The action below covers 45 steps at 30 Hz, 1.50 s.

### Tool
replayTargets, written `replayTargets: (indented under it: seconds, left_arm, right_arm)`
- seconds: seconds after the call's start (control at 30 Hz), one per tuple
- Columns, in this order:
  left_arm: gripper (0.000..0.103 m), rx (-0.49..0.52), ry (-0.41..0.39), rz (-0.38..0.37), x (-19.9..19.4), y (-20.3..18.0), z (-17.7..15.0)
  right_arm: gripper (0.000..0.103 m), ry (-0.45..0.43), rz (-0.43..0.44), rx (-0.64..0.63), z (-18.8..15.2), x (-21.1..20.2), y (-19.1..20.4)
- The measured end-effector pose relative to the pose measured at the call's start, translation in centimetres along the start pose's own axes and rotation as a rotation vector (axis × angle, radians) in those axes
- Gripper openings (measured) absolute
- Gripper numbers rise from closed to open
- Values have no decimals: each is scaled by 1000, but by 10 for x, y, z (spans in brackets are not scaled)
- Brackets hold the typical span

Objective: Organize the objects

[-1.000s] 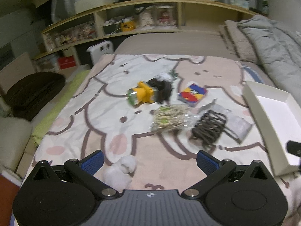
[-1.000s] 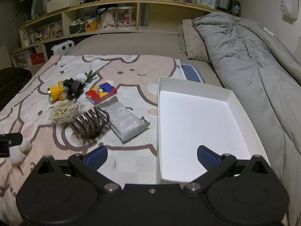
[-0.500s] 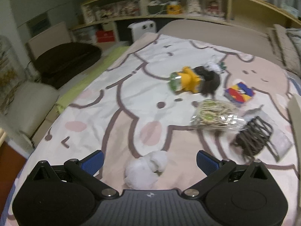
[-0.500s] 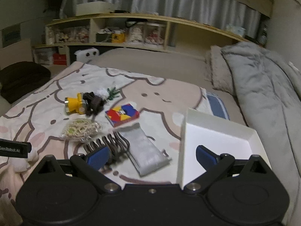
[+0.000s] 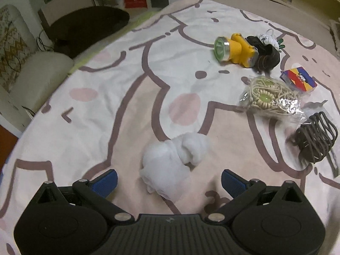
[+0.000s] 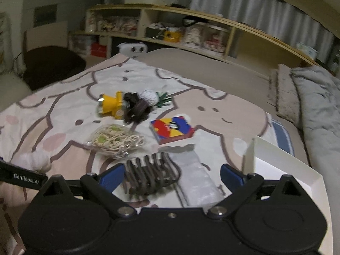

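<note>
The left tool (image 5: 169, 179) hangs wide open and empty over the white sock bundle (image 5: 175, 161) near the bed's near edge, directly ahead between its fingers. The right tool (image 6: 172, 175), jaws just narrowing yet open, frames the brown coiled hair clip (image 6: 152, 175) beside the white tray (image 6: 282, 170).

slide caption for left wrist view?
Open left tongs poised over a white sock bundle on the cartoon-print blanket.
</note>
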State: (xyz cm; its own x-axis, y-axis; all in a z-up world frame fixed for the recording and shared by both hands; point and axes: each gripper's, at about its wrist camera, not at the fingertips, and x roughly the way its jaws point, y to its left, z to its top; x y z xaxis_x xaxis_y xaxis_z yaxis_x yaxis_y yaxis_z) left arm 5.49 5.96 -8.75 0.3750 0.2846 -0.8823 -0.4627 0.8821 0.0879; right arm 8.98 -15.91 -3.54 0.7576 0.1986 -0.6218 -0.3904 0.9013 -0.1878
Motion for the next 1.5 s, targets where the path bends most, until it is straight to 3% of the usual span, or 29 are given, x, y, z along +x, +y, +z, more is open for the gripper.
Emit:
replayTargets:
  seconds: [0.13, 0.37, 0.5, 0.57, 0.6, 0.67, 0.7, 0.73, 0.8, 0.93, 1.07, 1.23, 1.5]
  left_arm:
    - [92, -33, 21, -24, 4, 4, 0]
    - [71, -60, 58, -101, 9, 5, -2]
    - [54, -88, 65, -115, 13, 8, 0]
    - [45, -105, 63, -118, 13, 11, 0]
    - [35, -111, 63, -120, 13, 12, 0]
    - [19, -122, 61, -140, 13, 13, 0]
    - [16, -127, 61, -152, 13, 13, 0]
    - [15, -130, 57, -166, 13, 13, 0]
    - [10, -121, 47, -188, 12, 11, 1]
    - [8, -117, 38, -217, 9, 11, 0]
    - [6, -139, 43, -236, 8, 16, -1]
    - [7, -145, 48, -256, 3, 19, -6]
    - [31, -240, 53, -243, -1, 38, -8]
  right_arm:
    - [90, -5, 17, -87, -2, 13, 18]
    - [80, 8, 20, -248, -12, 34, 47]
    - [71, -5, -43, -396, -24, 48, 69]
    - [60, -16, -115, -481, -31, 56, 78]
    - [57, -24, -150, -513, -34, 59, 82]
    - [40, -27, -184, -528, -36, 63, 84]
    - [34, -21, -194, -522, -36, 64, 83]
    - [21, -15, -198, -509, -36, 65, 81]
    - [15, -1, -192, -466, -32, 63, 74]
    - [8, -4, -146, -362, -22, 50, 56]
    - [7, 44, -52, -176, -9, 32, 36]
    - [7, 45, 22, -34, -4, 2, 21]
    - [7, 161, 252, 257, -19, -18, -7]
